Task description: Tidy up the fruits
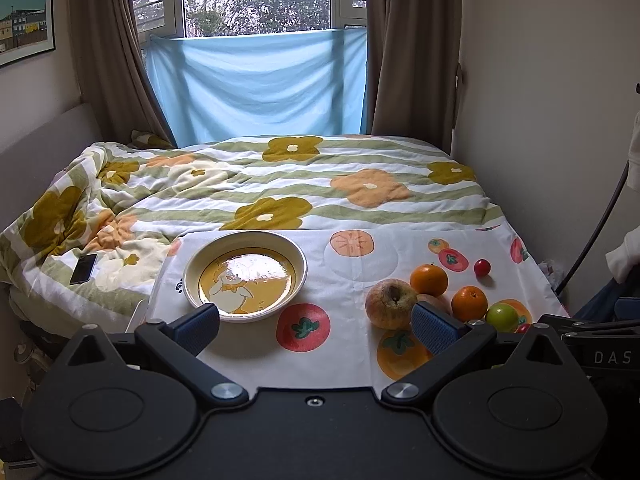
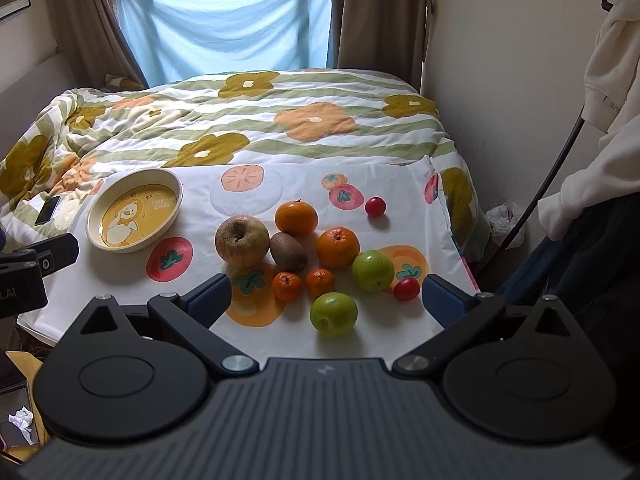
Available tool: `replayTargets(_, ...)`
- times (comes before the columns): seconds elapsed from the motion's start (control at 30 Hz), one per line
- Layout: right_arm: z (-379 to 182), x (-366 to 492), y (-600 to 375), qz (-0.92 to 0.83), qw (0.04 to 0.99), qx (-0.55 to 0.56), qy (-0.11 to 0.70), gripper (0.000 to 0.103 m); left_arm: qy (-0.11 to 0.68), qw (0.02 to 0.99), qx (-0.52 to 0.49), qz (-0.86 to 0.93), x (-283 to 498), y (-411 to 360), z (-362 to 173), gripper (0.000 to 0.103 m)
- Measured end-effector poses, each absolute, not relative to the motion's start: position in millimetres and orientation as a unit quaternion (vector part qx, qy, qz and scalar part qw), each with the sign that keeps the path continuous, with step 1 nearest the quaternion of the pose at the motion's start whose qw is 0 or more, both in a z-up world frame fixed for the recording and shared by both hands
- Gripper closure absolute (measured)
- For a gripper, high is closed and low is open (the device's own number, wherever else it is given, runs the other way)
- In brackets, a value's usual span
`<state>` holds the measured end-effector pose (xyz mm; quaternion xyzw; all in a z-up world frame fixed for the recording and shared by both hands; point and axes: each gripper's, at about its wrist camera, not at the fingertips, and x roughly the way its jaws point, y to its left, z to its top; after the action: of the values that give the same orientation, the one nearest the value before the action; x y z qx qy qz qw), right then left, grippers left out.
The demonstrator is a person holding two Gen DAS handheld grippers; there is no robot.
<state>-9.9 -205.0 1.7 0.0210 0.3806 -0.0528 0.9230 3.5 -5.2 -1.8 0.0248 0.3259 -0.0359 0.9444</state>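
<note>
A cream bowl [image 2: 134, 212] with a yellow duck picture [image 1: 244, 276] sits empty on the left of a fruit-print cloth [image 2: 280, 332]. To its right lie a brownish apple [image 2: 241, 241] [image 1: 390, 305], a kiwi [image 2: 289, 251], two big oranges [image 2: 297, 217] [image 2: 338, 247], two small mandarins [image 2: 287, 286] [image 2: 320, 282], two green apples [image 2: 373, 271] [image 2: 333, 314] and two cherry tomatoes [image 2: 375, 206] [image 2: 406, 289]. My right gripper [image 2: 326, 304] hangs open just short of the near green apple. My left gripper [image 1: 316, 326] is open and empty between bowl and brownish apple.
The cloth lies on a bed with a flowered quilt [image 1: 280, 184]. A black phone [image 1: 84, 269] rests on the quilt left of the bowl. A wall runs close on the right, with white clothing [image 2: 608, 80] hanging there. Curtains and a blue sheet [image 1: 256, 88] cover the window behind.
</note>
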Motion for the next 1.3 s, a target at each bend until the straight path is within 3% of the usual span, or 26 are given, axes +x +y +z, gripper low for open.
replayTargets(0.83, -2, 1, -219, -0.021, 0.921, 0.035, 0.387, 0.000, 0.291, 0.952, 0.076, -0.054, 12, -22, -1, 0.000)
replayTargets(1.3, -56, 52, -231, 0.028, 0.930, 0.012, 0.366, 0.000, 0.292, 0.934, 0.131, -0.159, 67, -38, -70, 0.000)
